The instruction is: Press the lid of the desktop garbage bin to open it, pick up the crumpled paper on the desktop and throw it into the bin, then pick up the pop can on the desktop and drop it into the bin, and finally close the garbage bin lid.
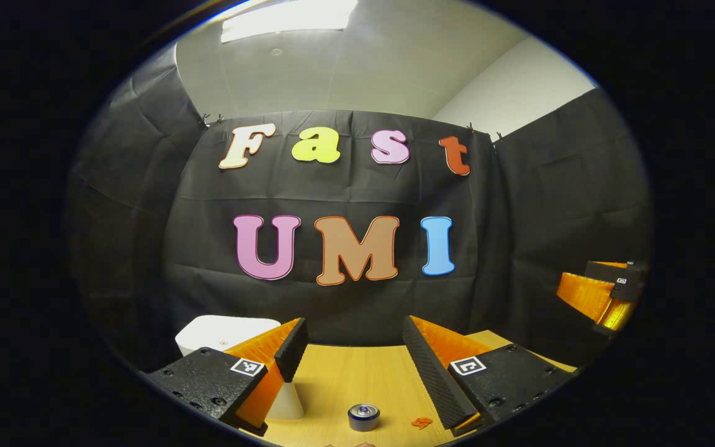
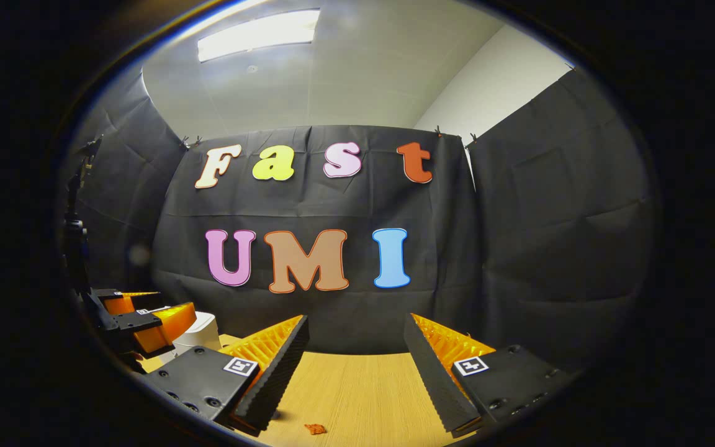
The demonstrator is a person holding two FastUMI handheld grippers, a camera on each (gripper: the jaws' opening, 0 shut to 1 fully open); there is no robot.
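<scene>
White and closed, the desktop garbage bin (image 1: 224,332) stands at the far left of the wooden desktop (image 1: 357,379) before the black cloth wall. The pop can (image 1: 364,416) stands upright near the front, beside an orange scrap (image 1: 421,423). Left gripper (image 1: 352,357) and right gripper (image 2: 355,360) hover above, jaws spread, empty.

no legible writing; square coded tags (image 1: 247,366) sit on left gripper (image 1: 354,327), right gripper (image 2: 356,324)
</scene>
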